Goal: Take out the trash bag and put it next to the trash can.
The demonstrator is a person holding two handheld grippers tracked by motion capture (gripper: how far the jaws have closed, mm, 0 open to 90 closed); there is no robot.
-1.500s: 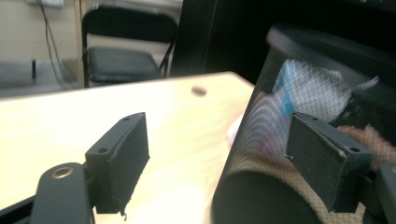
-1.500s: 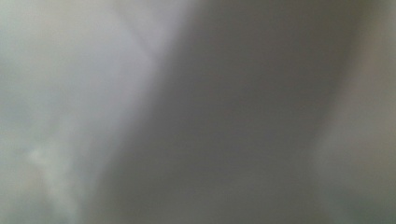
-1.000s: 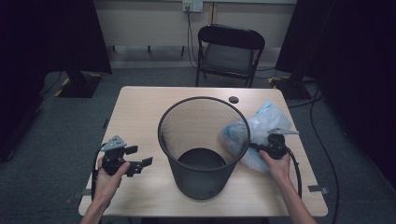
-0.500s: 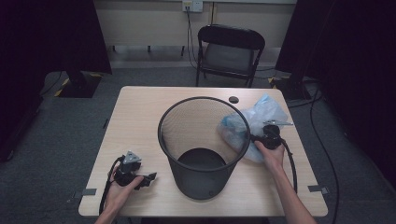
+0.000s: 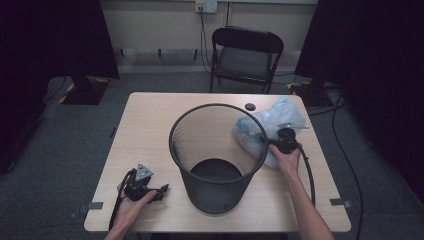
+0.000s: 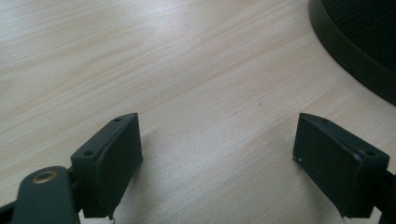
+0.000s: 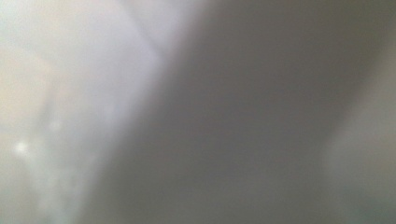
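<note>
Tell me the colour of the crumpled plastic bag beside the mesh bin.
Translucent pale blue; the crumpled plastic bag shows best in the high view.

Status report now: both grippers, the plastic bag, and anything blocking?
Left gripper open, low over table. Right gripper in plastic bag, jaws just opening, grip unclear. Mesh bin beside bag, nothing blocking.

right gripper view: wholly blurred, pale and grey film pressed against the lens, jaws lost behind it
right gripper: tips buried in the plastic bag, grip cannot be told
plastic bag: lower left part behind the bin's rim
wire bin: cut off by the left gripper view's upper right corner
</note>
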